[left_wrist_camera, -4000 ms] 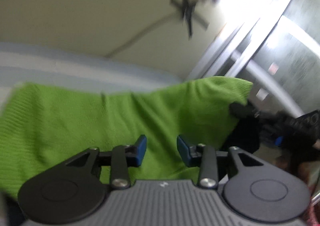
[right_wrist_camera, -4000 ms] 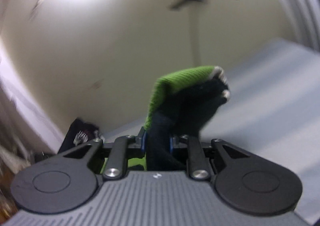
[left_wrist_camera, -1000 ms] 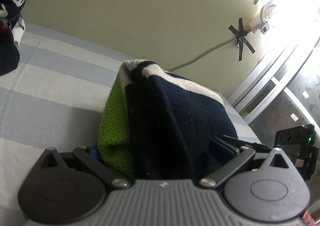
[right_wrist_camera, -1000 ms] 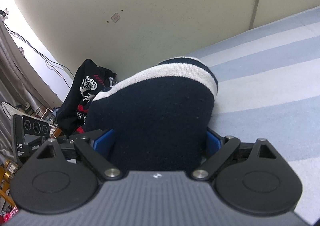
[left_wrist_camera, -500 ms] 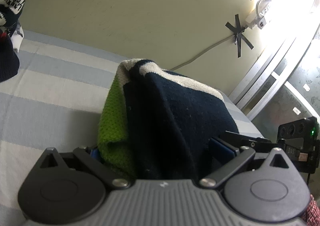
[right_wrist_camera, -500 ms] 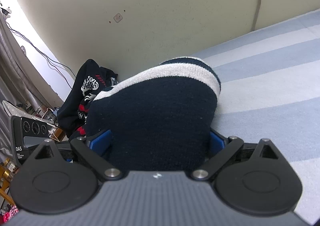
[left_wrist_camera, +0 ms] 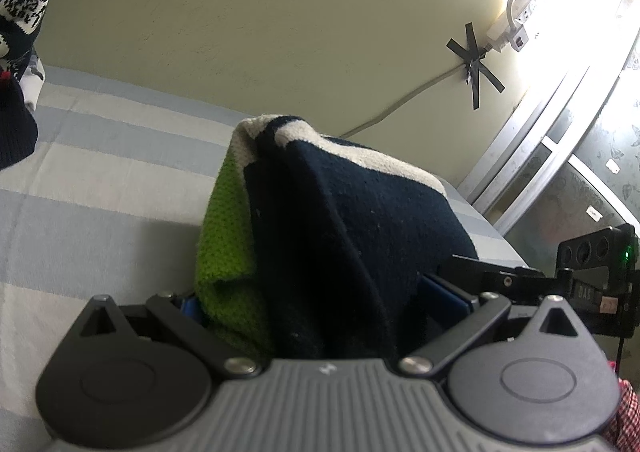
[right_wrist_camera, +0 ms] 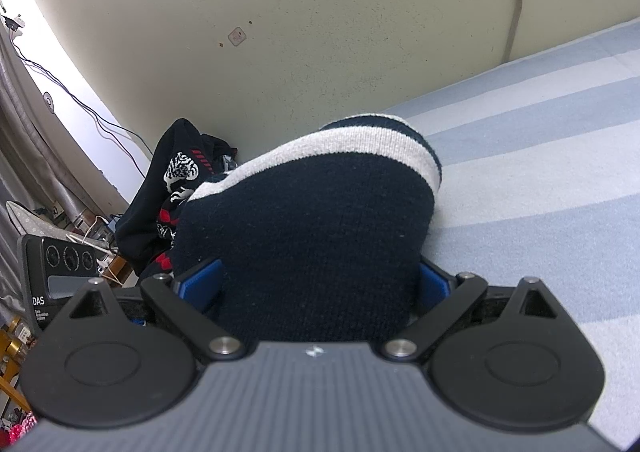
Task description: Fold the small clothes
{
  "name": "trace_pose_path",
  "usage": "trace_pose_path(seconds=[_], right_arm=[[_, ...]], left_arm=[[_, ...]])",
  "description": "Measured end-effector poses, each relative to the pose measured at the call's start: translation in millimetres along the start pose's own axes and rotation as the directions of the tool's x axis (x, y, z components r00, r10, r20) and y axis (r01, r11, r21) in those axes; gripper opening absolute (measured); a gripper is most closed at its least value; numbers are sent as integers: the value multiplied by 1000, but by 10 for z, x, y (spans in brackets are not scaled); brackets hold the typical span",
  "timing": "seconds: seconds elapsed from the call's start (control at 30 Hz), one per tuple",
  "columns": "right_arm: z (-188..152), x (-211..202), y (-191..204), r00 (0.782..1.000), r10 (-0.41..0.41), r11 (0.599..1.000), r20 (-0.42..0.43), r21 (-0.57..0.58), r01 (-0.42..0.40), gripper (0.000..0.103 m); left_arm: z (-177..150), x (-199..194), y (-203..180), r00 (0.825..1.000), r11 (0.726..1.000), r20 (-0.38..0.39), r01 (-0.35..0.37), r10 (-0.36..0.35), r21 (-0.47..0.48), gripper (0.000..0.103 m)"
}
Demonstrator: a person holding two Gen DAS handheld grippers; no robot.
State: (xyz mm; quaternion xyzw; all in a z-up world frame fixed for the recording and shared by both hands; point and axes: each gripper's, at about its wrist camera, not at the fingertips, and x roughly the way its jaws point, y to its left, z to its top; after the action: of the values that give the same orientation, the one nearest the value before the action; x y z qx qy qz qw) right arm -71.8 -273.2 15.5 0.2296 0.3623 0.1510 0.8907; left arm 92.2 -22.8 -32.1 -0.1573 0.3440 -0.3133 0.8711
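A small knit sweater, navy with a cream stripe and a green side, is bunched in a folded heap on the blue-and-white striped bed (left_wrist_camera: 100, 180). In the left wrist view the sweater (left_wrist_camera: 340, 220) fills the space between the wide-spread fingers of my left gripper (left_wrist_camera: 316, 300), green part at the left. In the right wrist view the same sweater (right_wrist_camera: 312, 220) sits between the wide-spread blue pads of my right gripper (right_wrist_camera: 316, 284). Both grippers stand open around the heap, low over the bed (right_wrist_camera: 540, 180). The fingertips are hidden by cloth.
A dark patterned garment pile (right_wrist_camera: 176, 180) lies at the wall, also seen at the left edge of the left wrist view (left_wrist_camera: 20, 52). The other gripper's body (left_wrist_camera: 592, 276) shows at the right. A window frame (left_wrist_camera: 552, 140) and wall bound the bed.
Four seconds ago the green side was held spread in the air; now the sweater lies folded on the bed. Over the last second both grippers' jaws have opened slightly wider; the heap has stayed still.
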Motion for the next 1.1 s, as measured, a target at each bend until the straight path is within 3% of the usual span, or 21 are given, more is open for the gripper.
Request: trace_pose_path(seconds=[0.57,1.1], right_arm=[[3,21,17,1000,3,1000,2,0,-3,100],[11,33,16,1000,7,1000,3,-1,-7,100]], left_arm=[[-47,50,-189,994,990,-16,-102,104,96,103],[-40,80,-182,993,986,-28,-111,115,122,103]])
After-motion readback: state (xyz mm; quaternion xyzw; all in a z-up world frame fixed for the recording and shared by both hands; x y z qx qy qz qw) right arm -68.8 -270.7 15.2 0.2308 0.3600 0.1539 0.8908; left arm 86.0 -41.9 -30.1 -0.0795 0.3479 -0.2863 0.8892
